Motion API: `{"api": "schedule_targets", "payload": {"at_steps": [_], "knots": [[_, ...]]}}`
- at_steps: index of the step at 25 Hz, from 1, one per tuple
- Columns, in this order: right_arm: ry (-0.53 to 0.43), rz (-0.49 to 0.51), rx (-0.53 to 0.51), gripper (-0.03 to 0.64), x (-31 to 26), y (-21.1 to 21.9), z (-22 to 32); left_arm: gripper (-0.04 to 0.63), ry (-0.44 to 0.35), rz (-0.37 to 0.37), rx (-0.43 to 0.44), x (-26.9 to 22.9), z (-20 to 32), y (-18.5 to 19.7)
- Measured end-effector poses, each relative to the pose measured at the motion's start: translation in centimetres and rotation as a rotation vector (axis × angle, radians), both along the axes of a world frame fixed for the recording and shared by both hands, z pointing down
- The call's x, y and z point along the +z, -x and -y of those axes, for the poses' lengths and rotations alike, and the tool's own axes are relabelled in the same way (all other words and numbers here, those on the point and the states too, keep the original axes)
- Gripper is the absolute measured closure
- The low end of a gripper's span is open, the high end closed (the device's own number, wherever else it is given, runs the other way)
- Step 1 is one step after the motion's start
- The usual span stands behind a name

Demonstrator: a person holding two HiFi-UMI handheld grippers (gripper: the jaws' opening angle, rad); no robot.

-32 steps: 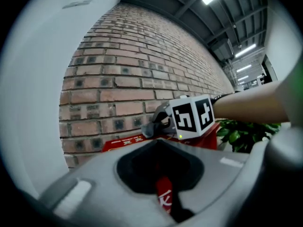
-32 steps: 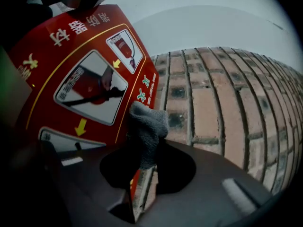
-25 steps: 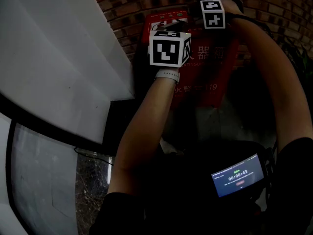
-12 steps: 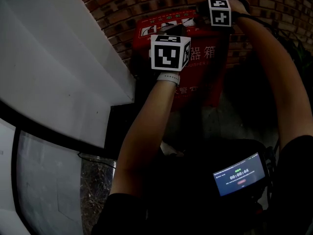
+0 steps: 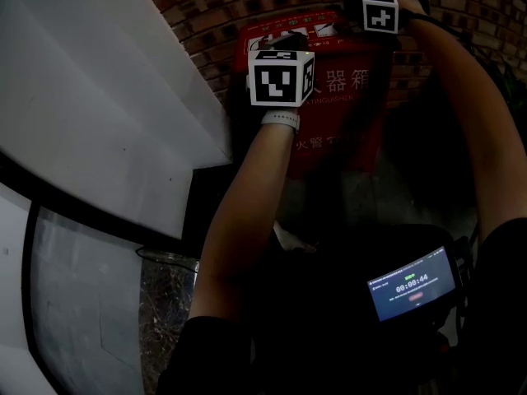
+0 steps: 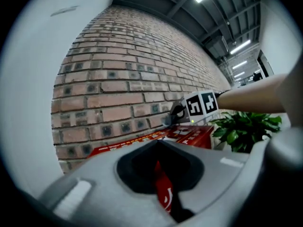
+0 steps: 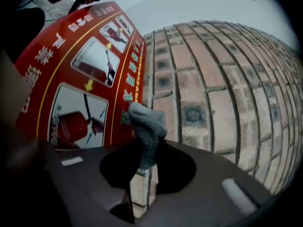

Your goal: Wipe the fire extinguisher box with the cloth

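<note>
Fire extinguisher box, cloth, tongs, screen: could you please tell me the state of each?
Fire extinguisher box: upright against the brick wall.
Cloth: bunched, gripped, at the box's edge.
Right tongs: shut on the cloth.
Left tongs: at the box's top; state unclear.
Screen: lit.

From the head: looks steeply down, fire extinguisher box point(image 5: 346, 126) at 12 o'clock. In both gripper views: looks from close over box top toward brick wall point(image 6: 118, 79). Shares box and wall everywhere.
</note>
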State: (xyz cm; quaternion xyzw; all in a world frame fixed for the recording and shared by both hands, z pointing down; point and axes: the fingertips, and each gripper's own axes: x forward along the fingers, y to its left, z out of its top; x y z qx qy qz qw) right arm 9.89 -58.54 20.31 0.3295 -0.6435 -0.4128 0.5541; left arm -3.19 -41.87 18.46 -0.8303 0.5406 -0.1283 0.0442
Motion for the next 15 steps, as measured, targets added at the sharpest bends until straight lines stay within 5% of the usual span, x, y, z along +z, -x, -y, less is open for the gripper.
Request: {"api": "schedule_targets", "payload": {"at_steps": [15], "knots": [[-0.010, 0.049, -0.233, 0.549, -2.2, 16.4, -4.5, 0.594, -0.025, -0.007, -0.091, 0.3, -0.7, 7.8]]}}
